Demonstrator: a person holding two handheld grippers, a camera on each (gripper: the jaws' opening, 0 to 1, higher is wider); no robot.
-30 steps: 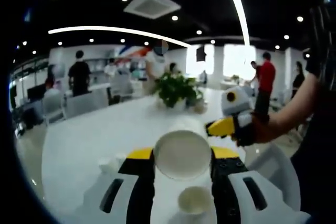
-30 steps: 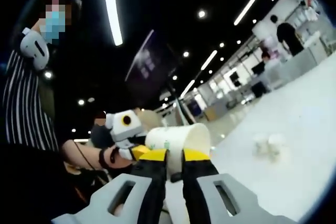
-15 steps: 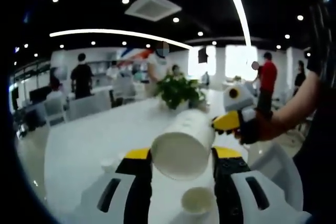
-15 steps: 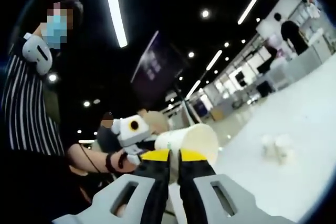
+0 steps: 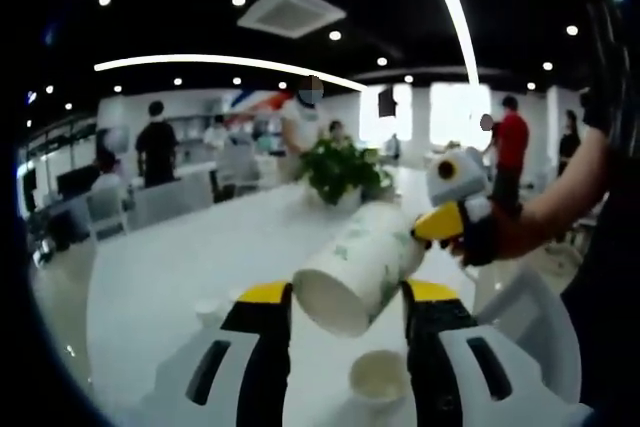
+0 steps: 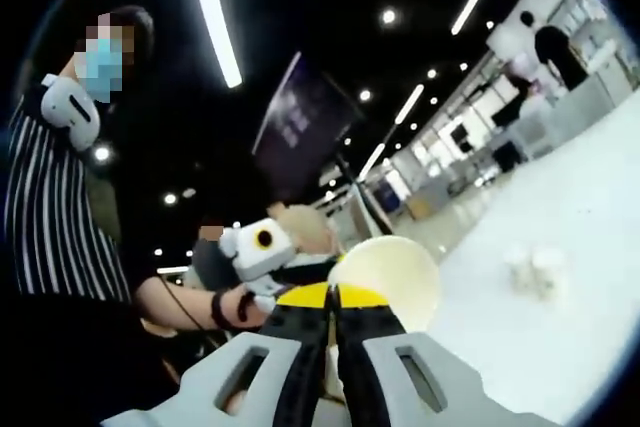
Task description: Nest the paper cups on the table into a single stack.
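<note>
- Right now the right tool [image 6: 331, 299] has its jaws pressed nearly together on the wall of a paper cup [image 5: 358, 267], holding it tilted in the air above the white tabletop [image 5: 180, 257].
- From the left gripper view, that cup's open mouth faces down toward the camera, and it hangs between the left tool [image 5: 345, 297] jaws, which stand wide apart and grip nothing.
- Below it, a second cup [image 5: 379, 379] stands mouth-up on the tabletop, between the left tool's jaws.
- More cups [image 6: 535, 272] sit further off on the tabletop, well apart from the held one.
- Risk, as I judge it: the thin pinch on the wall could crease the cup or let it swing, so it may meet the standing cup askew and tip it instead of seating.
- Green marks show on the held cup's side, too blurred to read; no brand or writing is legible.
</note>
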